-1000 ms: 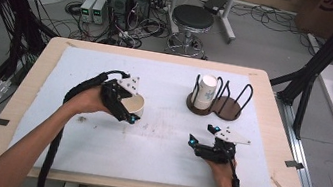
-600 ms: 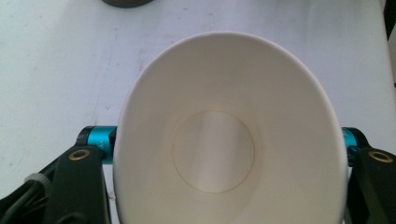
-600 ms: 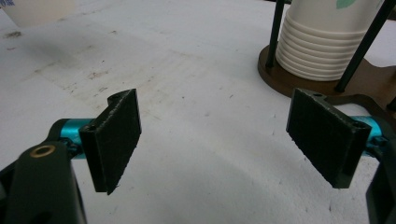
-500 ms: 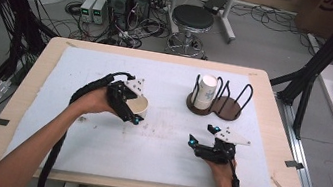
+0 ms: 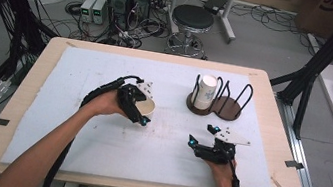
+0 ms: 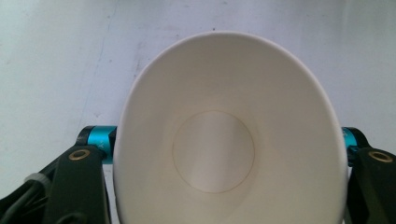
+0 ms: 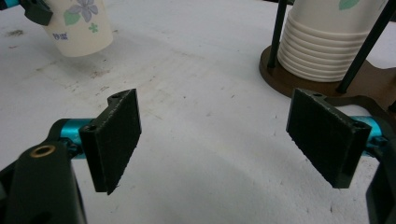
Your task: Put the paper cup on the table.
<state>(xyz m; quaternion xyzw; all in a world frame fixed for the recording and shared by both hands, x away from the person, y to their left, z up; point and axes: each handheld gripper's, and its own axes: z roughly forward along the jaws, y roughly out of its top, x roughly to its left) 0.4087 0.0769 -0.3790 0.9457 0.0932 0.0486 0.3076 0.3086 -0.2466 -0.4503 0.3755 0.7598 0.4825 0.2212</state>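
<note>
Gripping a paper cup point(image 5: 147, 108) in left gripper point(image 5: 143, 114), jaws squeezing its sides; right gripper point(image 5: 202, 135) wide open, empty, beside cup rack point(image 5: 233, 104).

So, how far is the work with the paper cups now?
One paper cup is out of the stack in the holder and squeezed in the left tool, low over the white mat. The right tool waits open. Setting the cup down remains.

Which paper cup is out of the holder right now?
The single paper cup clamped in the left gripper, mouth up; the other cups sit stacked in the wire holder.
</note>
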